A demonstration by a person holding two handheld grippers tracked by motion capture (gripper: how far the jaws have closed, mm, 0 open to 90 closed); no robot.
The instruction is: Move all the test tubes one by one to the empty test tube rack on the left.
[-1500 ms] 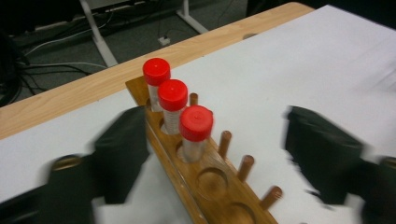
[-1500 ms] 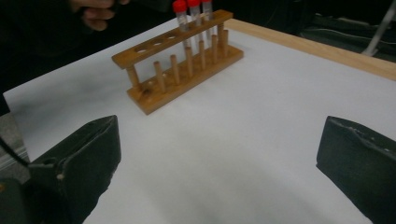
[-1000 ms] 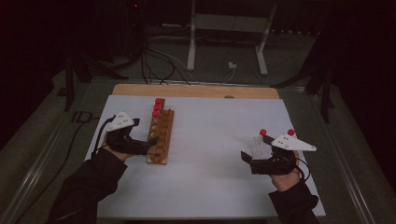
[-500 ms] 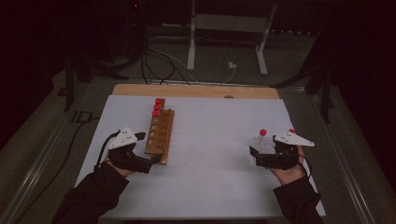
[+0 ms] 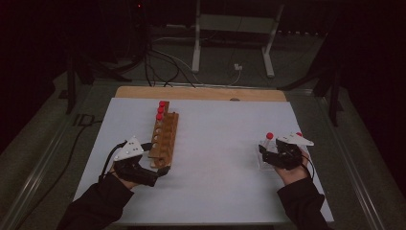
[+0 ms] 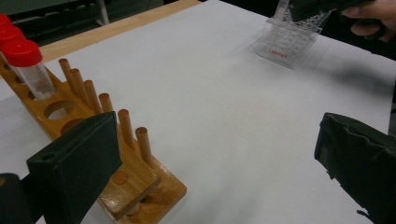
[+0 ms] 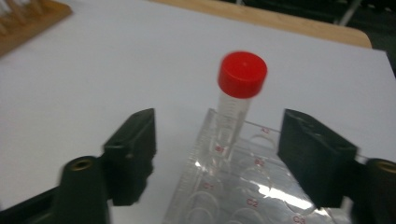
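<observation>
A wooden tube rack point(image 5: 165, 136) lies on the white sheet with three red-capped tubes point(image 5: 161, 110) at its far end. My left gripper point(image 5: 160, 171) rests at the rack's near end, its jaws wide open and nothing between them. In the left gripper view point(image 6: 215, 182) the rack point(image 6: 135, 172) sits just beside the left jaw. My right gripper point(image 5: 264, 152) is at a clear plastic rack point(image 5: 265, 160) that holds one red-capped tube point(image 5: 269, 136). In the right gripper view point(image 7: 224, 158) the jaws have just been closing around the clear rack point(image 7: 233, 191), with a gap still at the left pad.
A wooden board edge point(image 5: 201, 93) borders the sheet's far side. A second red cap point(image 5: 299, 134) shows behind the right gripper's plate. White sheet point(image 5: 220, 143) lies bare between the two racks. Cables and stand legs point(image 5: 196, 52) are on the floor beyond the table.
My left gripper has drawn back along the wooden rack from its middle to its near end. The right gripper has sunk slightly at the clear rack.
</observation>
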